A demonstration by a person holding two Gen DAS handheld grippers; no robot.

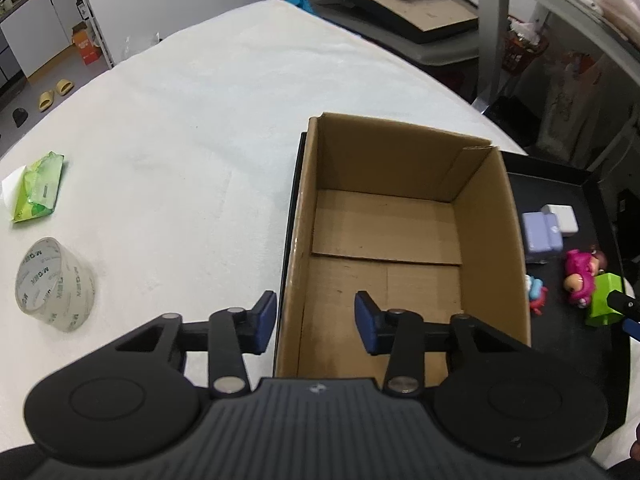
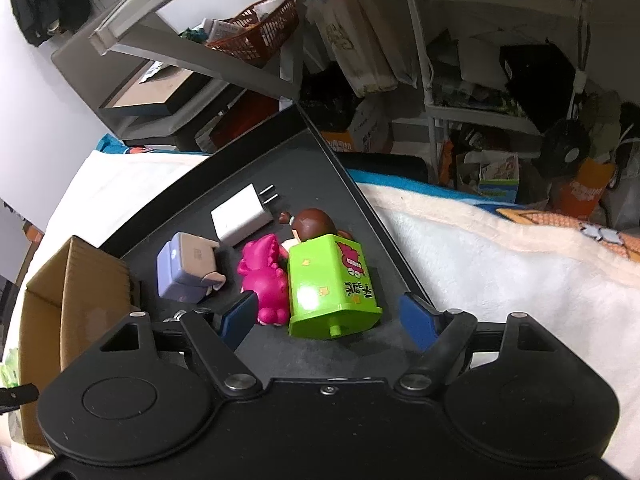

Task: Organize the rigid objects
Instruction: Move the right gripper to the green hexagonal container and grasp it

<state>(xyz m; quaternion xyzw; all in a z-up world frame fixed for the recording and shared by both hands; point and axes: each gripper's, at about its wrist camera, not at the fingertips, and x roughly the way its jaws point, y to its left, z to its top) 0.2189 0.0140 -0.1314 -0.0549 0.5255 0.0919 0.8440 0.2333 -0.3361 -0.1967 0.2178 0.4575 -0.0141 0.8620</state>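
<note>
The right gripper [image 2: 330,320] is hovering over the black tray [image 2: 344,184] with its blue-padded fingers [image 2: 418,320] spread wide and gripping nothing. Just ahead, between the fingers, a green toy box [image 2: 328,284] is lying on its side with a brown-haired figure [image 2: 314,222] sticking out of its far end. To the left of it, touching it, a magenta toy [image 2: 266,276] is lying by the left finger. Further left a lilac block toy [image 2: 186,266] is sitting near the tray's edge, and beyond these a white plug charger [image 2: 242,214] is resting with its prongs pointing away.

The left gripper [image 1: 316,318] is also standing open and empty, its fingers [image 1: 266,316] straddling the near left wall of the cardboard box [image 1: 496,216], one pad outside and one inside. The box is showing a bare floor. To the left of this gripper a roll of clear tape [image 1: 52,284] is lying on the white cloth [image 1: 208,120], and past it a green tissue pack [image 1: 38,186]. To the right, beyond the box, the toys are lying on the tray.
</note>
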